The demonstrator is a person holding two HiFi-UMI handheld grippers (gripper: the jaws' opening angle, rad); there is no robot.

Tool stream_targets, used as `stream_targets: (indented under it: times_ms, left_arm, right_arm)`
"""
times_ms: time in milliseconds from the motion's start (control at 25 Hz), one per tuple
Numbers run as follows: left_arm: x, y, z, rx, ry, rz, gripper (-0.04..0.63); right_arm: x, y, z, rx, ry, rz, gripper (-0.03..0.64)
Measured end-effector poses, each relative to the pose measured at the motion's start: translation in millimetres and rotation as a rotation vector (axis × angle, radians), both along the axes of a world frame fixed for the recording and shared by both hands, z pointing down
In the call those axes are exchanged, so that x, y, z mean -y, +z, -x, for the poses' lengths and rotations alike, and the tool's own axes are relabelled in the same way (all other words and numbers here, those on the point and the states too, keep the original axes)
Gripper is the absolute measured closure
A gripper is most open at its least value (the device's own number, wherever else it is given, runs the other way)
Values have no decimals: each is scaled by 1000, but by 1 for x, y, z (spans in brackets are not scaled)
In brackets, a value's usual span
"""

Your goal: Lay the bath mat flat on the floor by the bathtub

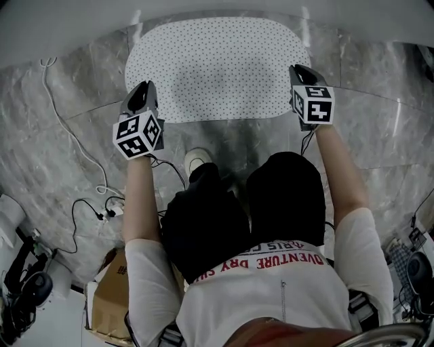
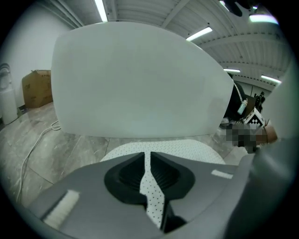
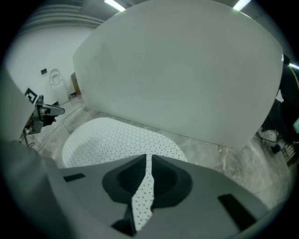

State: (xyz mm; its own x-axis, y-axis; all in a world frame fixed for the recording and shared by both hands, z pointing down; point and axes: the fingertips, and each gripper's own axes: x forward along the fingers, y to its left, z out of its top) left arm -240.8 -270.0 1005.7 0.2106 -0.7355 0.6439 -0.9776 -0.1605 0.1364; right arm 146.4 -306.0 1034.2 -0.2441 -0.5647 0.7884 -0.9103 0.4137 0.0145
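Knees [image 1: 203, 220] on marble floor [image 1: 380, 132]; dotted mat [image 1: 217, 68] beside bathtub [image 2: 140, 79].

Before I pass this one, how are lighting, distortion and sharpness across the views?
Head view: strong fisheye bends the bathtub rim and the floor seams; light is flat, with a grey shadow across the bath mat. Left gripper view: dark round vignette, ceiling strip lights blown out. Right gripper view: same vignette; the right claw looks slightly soft, the mat's dots are readable.
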Motion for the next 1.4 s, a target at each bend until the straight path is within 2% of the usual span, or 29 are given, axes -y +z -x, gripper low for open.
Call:
stream_targets:
  times_ms: [80,240,480,800,1080,1400]
  left_arm:
    - [5,-24,-15,-9,35,-43,583]
    - [12,-64,-37,-31,111,-81,584]
    - [19,-158,-45,-24,142,-113,584]
    - [11,-338,-75,-33,228,-167,584]
    - [2,-512,-90,-56,203,-215,584]
    - [-22,-691,-86,-40,171,-326,583]
  right_arm:
    - [2,-17,10,39,-17,-24,597]
    - [7,-59,32,85,-65,-95,607]
    - [7,-164,67,144,-126,-188,607]
    - [-7,-341,87,228,-123,-232,607]
    - [-18,-518,98,273,-144,-277,609]
    - [-40,-688,110,353,-181,-353,609]
